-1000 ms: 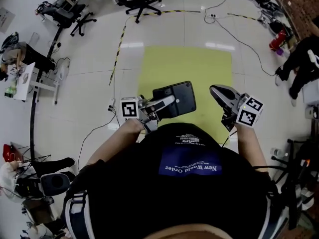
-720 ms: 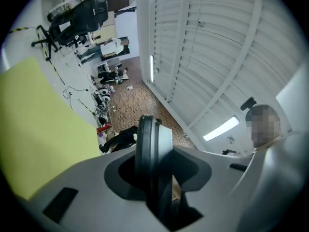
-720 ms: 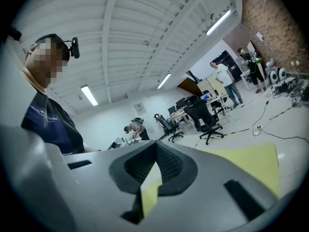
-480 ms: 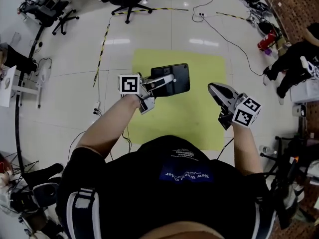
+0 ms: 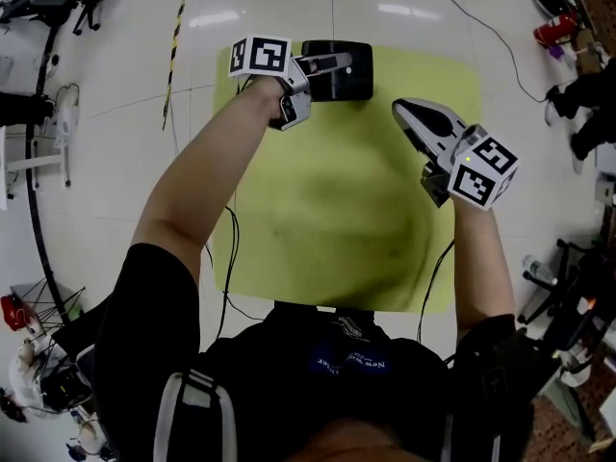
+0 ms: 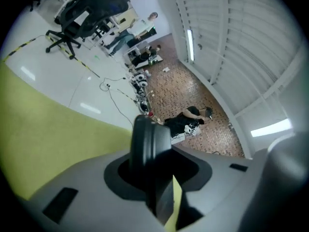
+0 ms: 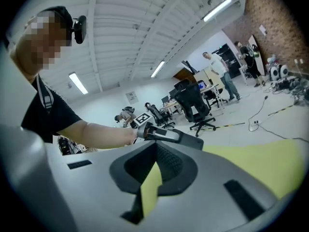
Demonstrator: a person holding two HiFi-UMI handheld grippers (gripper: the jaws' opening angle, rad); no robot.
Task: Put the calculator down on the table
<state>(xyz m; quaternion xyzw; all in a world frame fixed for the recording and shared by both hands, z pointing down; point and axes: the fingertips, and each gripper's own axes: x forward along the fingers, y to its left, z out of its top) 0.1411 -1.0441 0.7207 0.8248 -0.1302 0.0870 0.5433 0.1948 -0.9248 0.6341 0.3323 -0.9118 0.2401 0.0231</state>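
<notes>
Both arms have stretched forward and down, carrying the calculator (image 5: 356, 83) from close to the chest out to the far edge of the yellow table (image 5: 337, 219), left of its middle. The left gripper (image 5: 339, 64) is clamped on the calculator's left side; whether it touches the table is unclear. The right gripper (image 5: 402, 114) hovers near the table's right edge, jaws together and empty.

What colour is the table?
The square table top is plain yellow-green; the head view shows it best.

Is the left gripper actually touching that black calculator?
Touching. In the left gripper view, the calculator's edge sits pinched between the jaws of the left gripper.
</notes>
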